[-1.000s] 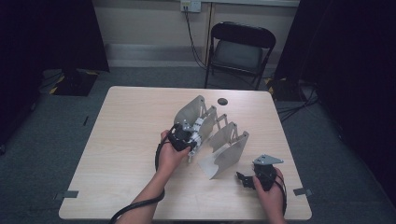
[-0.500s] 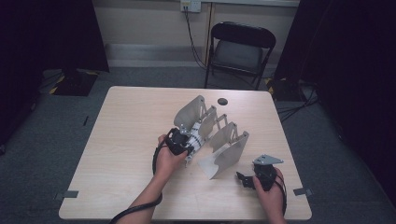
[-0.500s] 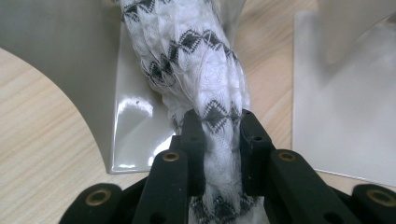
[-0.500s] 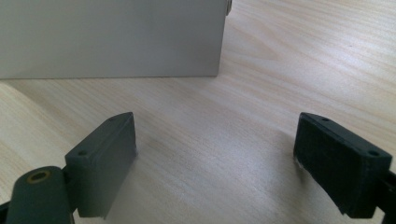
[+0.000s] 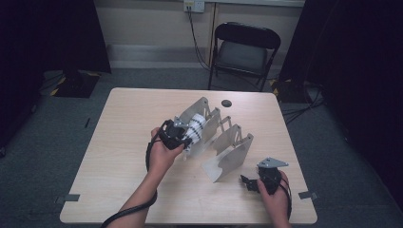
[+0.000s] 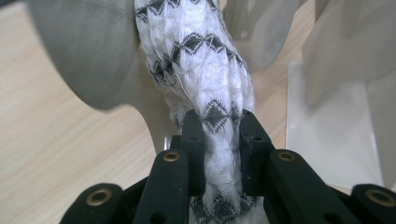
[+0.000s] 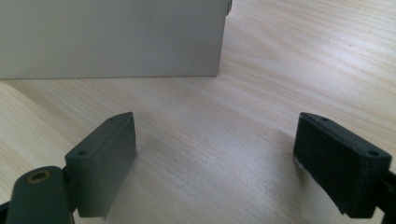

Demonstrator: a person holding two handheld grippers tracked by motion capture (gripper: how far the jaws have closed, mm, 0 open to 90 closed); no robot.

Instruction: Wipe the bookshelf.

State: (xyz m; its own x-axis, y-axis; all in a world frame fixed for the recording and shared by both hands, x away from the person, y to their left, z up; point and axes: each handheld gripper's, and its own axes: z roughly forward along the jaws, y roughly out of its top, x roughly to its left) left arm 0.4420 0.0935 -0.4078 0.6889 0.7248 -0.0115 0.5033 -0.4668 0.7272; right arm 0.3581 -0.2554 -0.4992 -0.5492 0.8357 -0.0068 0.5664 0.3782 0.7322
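The white sock with black zigzag bands (image 6: 201,70) is pinched near its lower end between the pads of the left gripper (image 6: 223,133), which is clamped tight on the knit; the rest of it runs up against one of the rounded grey plates of the folding rack (image 5: 223,137), at the rack's end nearest the person's left hand. Seen from above, the sock (image 5: 195,129) sits in the rack's first slot, partly hidden by the left gripper (image 5: 177,135). The grip takes in only a narrow strip of stretchy fabric, so a pull could slide the knit out of the pads. Loose threads near the plate's edge look liable to snag there, which could drag the sock back or tip the light rack. The rack itself stands free on the table (image 5: 119,142), held by nothing, so a sideways tug may shift or fold it. The right gripper (image 7: 215,163) lies on the table on the rack's near-right side, jaws spread wide with nothing between them, too far off to steady the rack.
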